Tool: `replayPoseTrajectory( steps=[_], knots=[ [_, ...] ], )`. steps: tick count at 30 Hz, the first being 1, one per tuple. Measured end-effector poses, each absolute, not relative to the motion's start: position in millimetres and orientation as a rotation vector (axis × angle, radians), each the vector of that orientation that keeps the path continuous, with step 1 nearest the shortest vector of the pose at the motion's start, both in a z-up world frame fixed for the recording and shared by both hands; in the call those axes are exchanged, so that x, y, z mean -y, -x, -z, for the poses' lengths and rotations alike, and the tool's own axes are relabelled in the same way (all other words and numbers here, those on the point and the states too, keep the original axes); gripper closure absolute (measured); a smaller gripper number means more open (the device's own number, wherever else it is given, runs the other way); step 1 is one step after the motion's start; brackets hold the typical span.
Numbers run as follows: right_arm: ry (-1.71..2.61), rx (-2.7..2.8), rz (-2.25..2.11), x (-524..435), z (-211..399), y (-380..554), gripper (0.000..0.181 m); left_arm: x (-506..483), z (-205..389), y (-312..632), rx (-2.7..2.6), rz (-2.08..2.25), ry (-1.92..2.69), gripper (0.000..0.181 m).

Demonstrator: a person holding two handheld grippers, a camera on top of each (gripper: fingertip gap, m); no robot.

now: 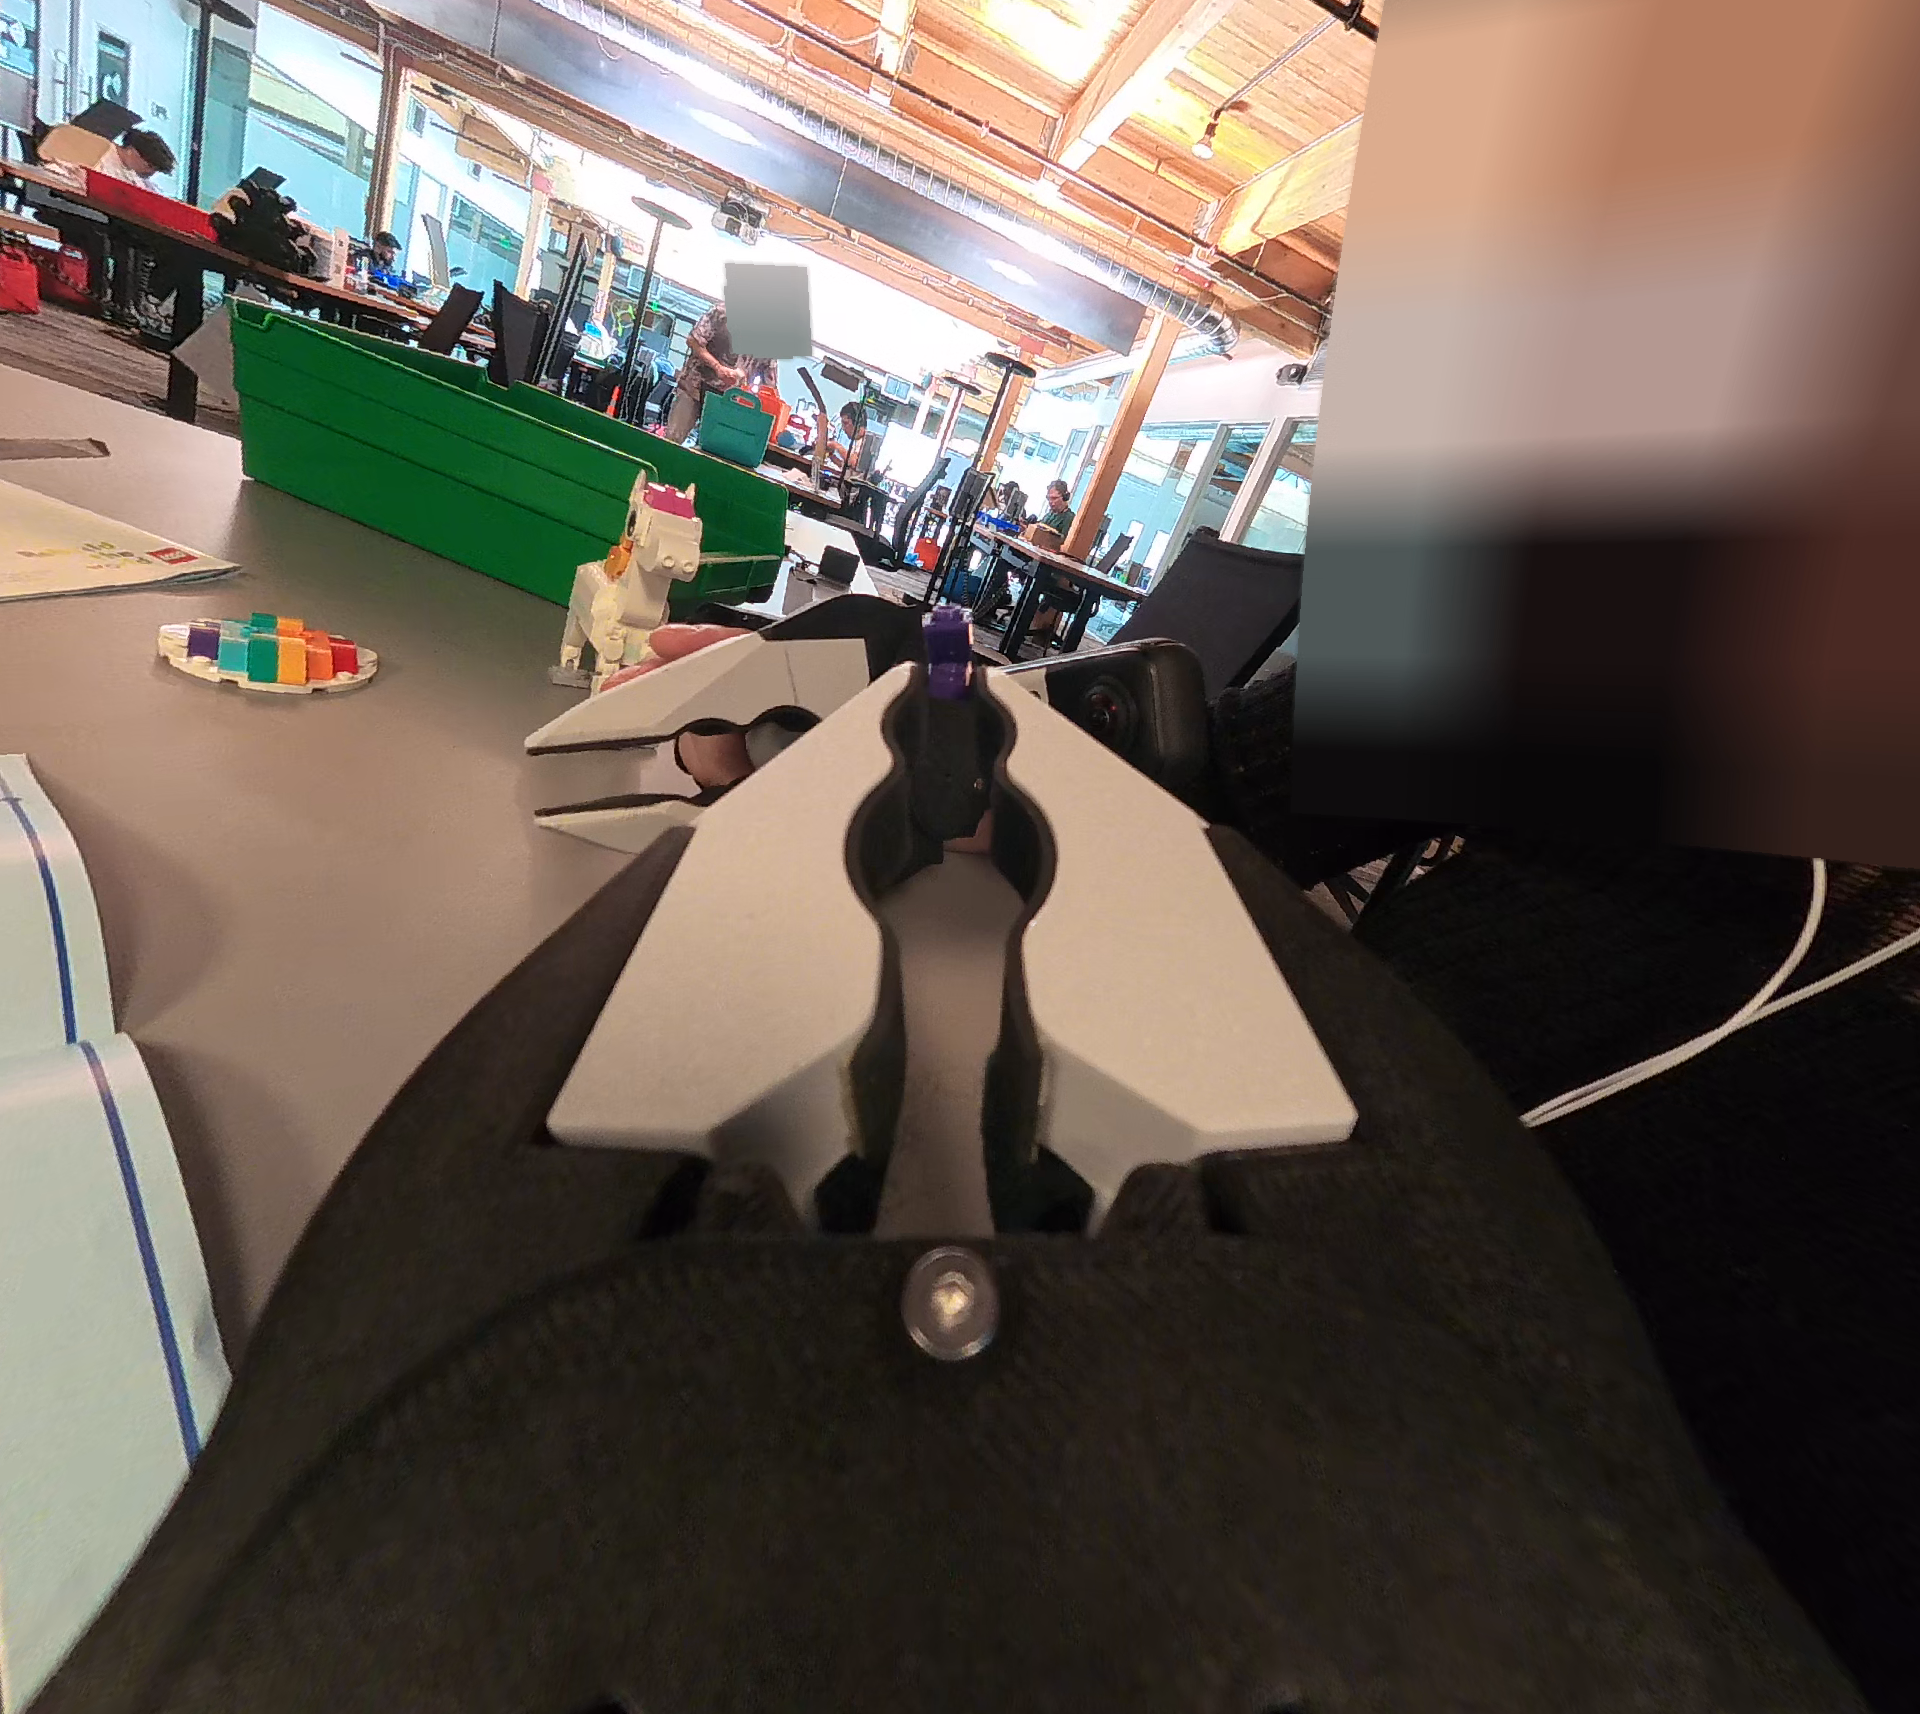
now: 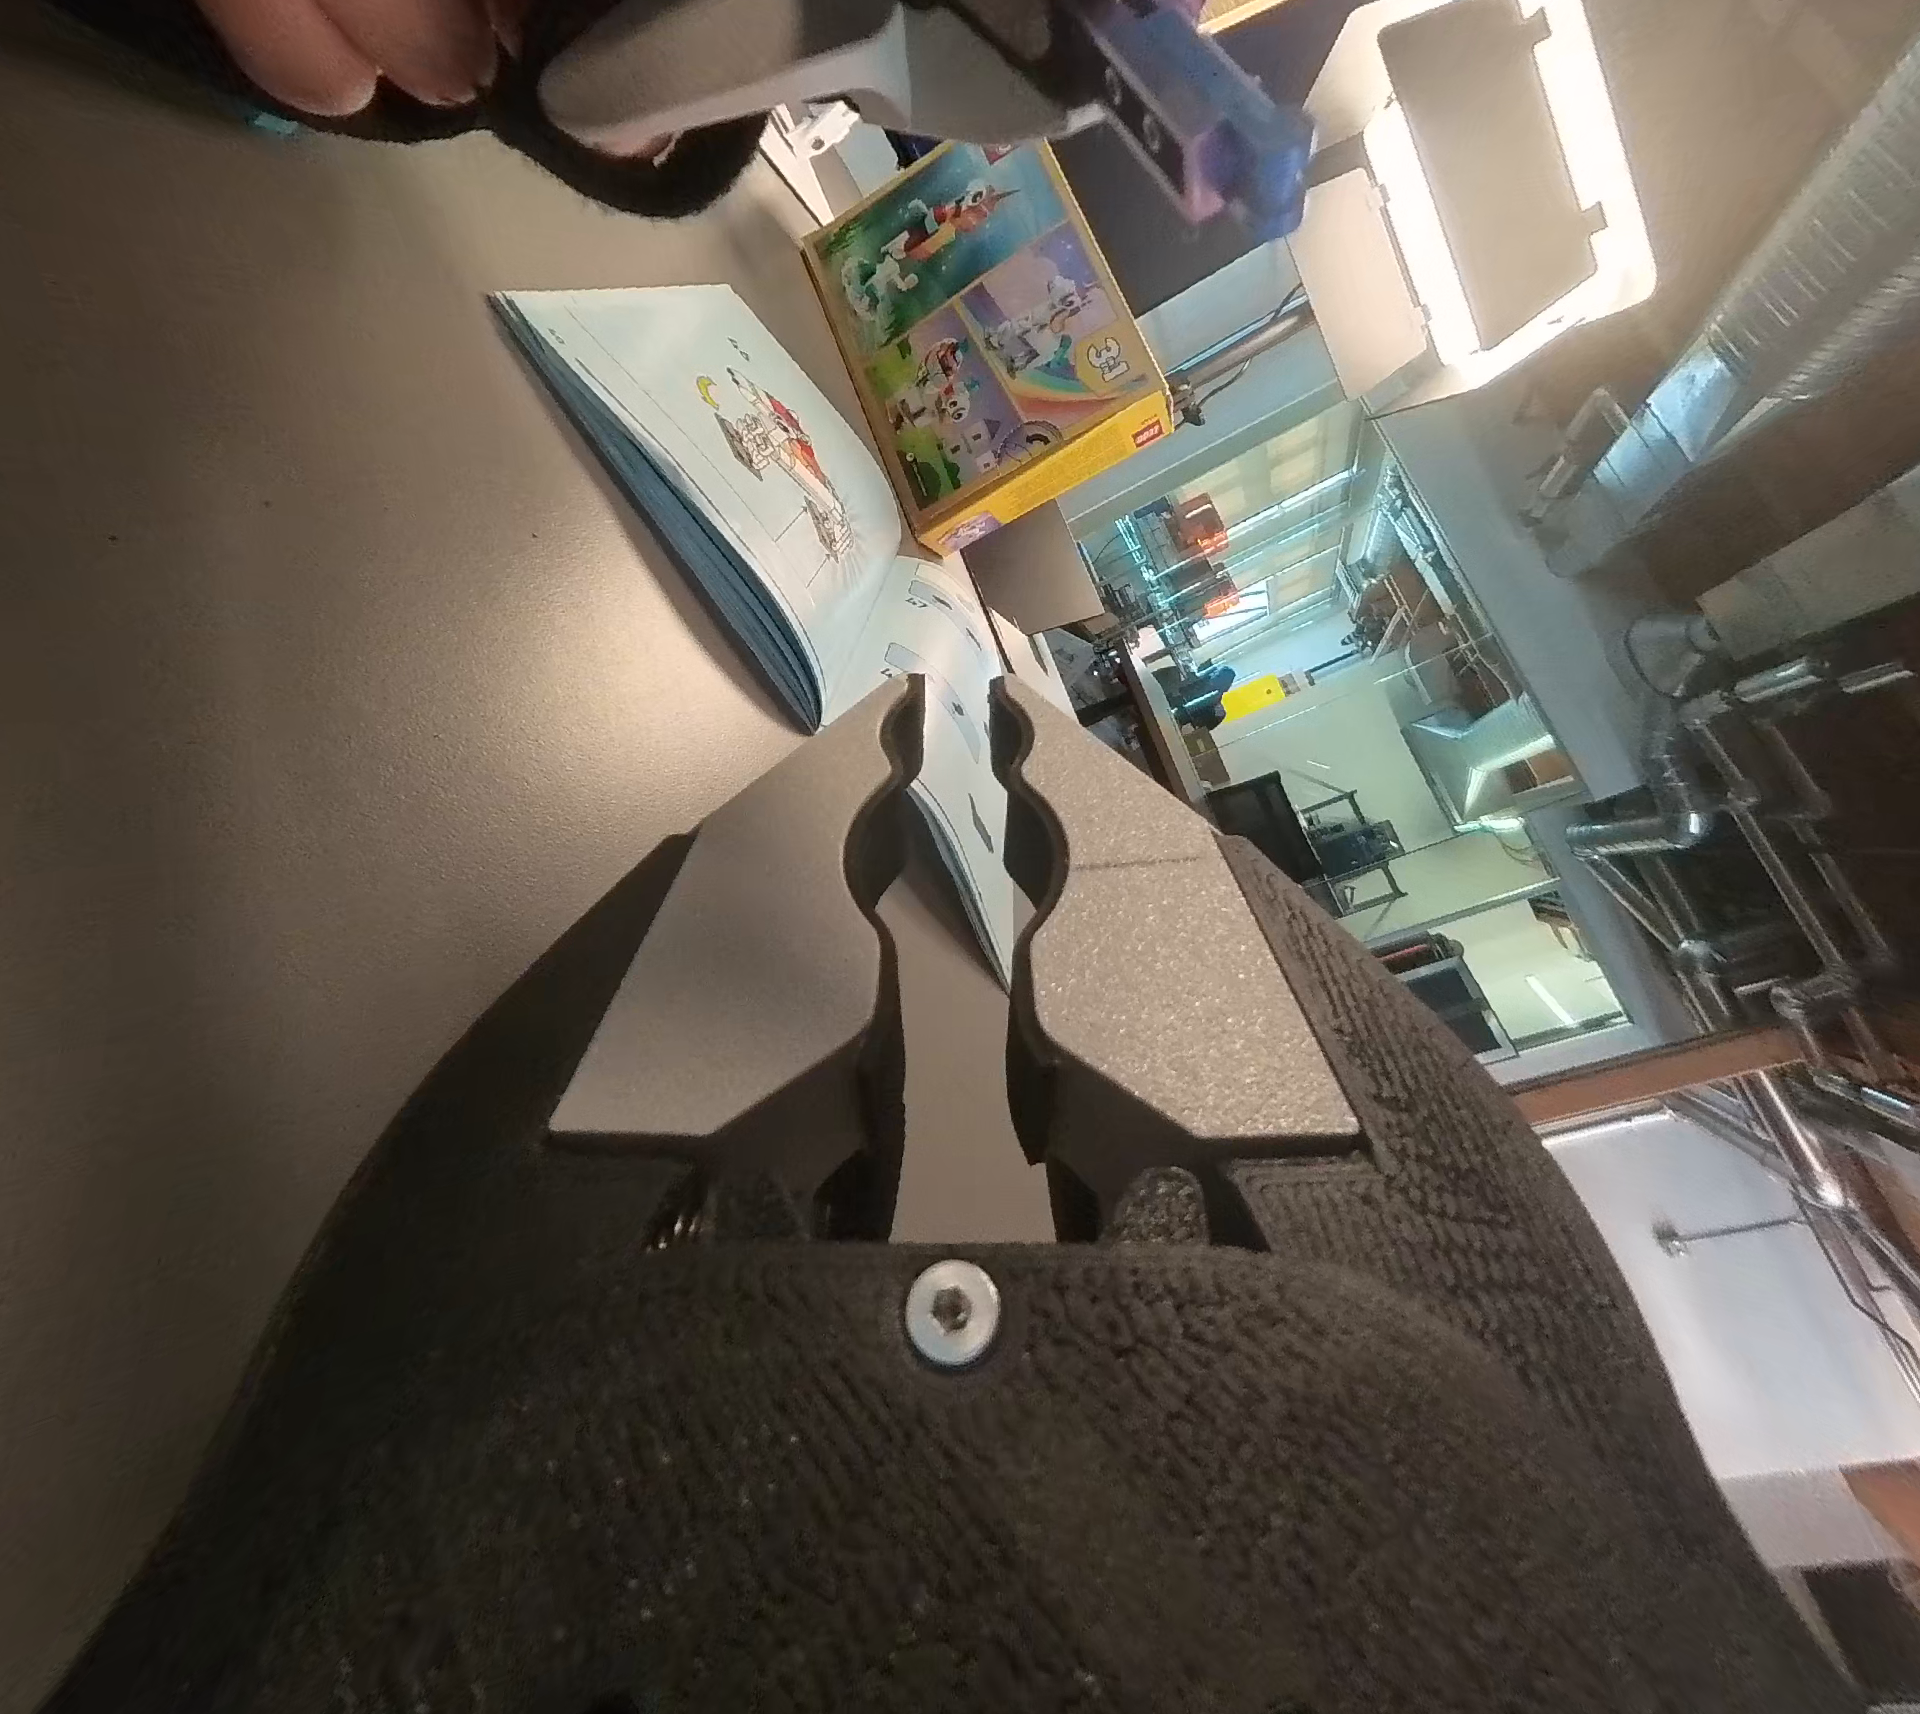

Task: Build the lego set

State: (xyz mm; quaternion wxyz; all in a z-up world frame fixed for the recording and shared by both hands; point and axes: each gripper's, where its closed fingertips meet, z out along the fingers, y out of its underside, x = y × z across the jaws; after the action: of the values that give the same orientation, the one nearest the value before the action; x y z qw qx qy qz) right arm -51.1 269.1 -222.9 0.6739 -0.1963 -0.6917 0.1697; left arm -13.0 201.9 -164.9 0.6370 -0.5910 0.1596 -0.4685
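The left claw (image 1: 948, 677) is pinching a small purple lego piece (image 1: 948, 648).
The right claw (image 2: 956, 698) is waiting slightly open and empty; the piece looks light, hard and slippery, so it probably needs gripping by its flat sides.

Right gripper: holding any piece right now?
No. In its own wrist view the right gripper shows an empty gap between its fingertips, with only the open instruction booklet on the table visible beyond.

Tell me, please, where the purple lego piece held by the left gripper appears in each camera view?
Left wrist view: the purple lego piece sits just above centre, pinched at the tips of the left gripper.
Right wrist view: the same piece is at the top, right of centre, sticking out of the left gripper as seen from the side.
Shared landmark: the open instruction booklet at the left edge of the left view, mid-frame in the right view.
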Motion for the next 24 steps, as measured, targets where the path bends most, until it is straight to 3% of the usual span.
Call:
replayPoseTrajectory(
  steps=[10, 15, 17, 19, 24],
  knots=[
    [0.434, 1.556, -0.399, -267, 222, 51, 0.167, -204, 165, 17, -0.334, 1.058, 1.351, 0.175],
    [0.391, 1.464, -0.327, -263, 202, 49, 0.127, -225, 176, 43, -0.106, 1.038, 1.446, 0.174],
    [0.335, 1.437, -0.278, -254, 195, 48, 0.119, -232, 183, 54, -0.019, 1.021, 1.492, 0.174],
    [0.274, 1.416, -0.196, -245, 191, 48, 0.123, -236, 189, 60, 0.031, 1.004, 1.529, 0.174],
    [0.221, 1.431, -0.093, -234, 195, 53, 0.152, -240, 200, 58, 0.031, 0.934, 1.621, 0.174]
  ],
)
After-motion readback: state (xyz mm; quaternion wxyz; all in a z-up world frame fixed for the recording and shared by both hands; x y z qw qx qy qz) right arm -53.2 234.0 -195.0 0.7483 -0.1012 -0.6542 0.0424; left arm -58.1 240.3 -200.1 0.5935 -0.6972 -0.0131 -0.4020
